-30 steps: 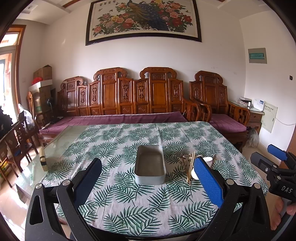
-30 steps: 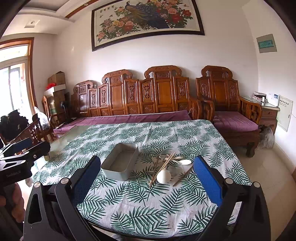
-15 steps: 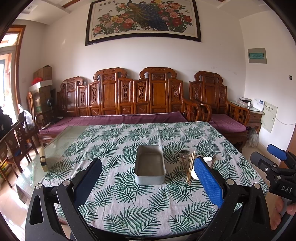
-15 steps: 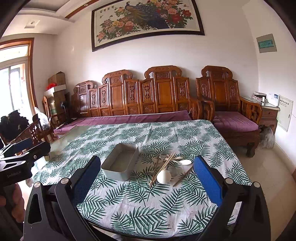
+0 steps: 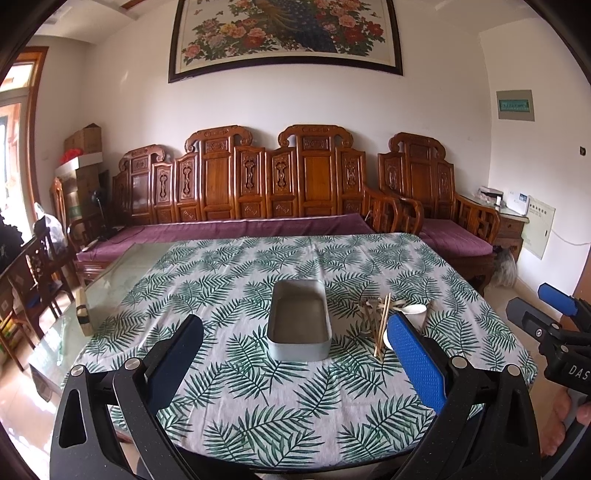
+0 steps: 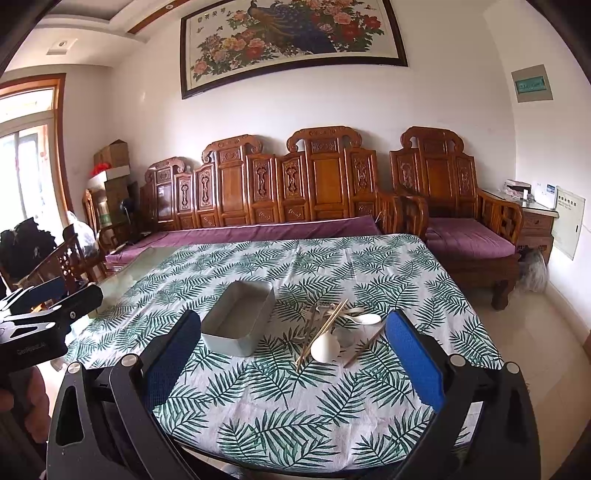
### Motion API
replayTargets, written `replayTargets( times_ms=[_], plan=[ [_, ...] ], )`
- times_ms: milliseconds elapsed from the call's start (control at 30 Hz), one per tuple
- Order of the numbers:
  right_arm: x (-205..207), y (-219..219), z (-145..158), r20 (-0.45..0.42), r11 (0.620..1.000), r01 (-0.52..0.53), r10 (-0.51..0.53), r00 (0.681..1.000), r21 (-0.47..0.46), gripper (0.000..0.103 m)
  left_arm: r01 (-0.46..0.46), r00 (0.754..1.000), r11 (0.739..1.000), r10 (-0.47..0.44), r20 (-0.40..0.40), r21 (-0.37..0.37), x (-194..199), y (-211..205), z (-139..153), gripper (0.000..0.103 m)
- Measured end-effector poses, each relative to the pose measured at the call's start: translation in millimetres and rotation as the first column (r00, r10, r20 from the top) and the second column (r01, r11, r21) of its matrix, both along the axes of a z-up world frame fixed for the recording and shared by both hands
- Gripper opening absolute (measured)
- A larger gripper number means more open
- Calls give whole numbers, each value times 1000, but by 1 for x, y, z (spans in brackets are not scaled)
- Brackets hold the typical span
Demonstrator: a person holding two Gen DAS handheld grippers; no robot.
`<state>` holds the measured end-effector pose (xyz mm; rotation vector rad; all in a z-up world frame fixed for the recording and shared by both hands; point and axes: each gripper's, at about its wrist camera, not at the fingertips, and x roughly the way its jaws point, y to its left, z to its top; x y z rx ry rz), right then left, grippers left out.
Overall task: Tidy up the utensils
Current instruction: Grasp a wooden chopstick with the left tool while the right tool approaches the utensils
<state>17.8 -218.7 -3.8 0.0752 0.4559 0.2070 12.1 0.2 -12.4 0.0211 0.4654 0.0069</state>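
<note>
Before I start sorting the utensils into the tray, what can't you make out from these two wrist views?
- Tangled pile of wooden chopsticks and white ceramic spoons: pieces overlap and are small, so I can't count them in either view.
- In the left wrist view, the left gripper has its blue right finger pad covering part of the pile.
- Grey rectangular metal tray: right wrist view hides its near floor behind the wall.

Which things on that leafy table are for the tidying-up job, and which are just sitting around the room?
For the job: grey tray, chopsticks, white spoons.
Just around: block on the table's glass edge, wooden sofa, painting, cardboard boxes.
</note>
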Motion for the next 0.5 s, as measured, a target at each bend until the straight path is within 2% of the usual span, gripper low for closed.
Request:
replayTargets(
  times_ms=[500],
  plan=[
    [61,-9,-51,-92,999,16,-20,996,-39,101,14,989,999,-9,-150,32,62,4,-53,97]
  ],
)
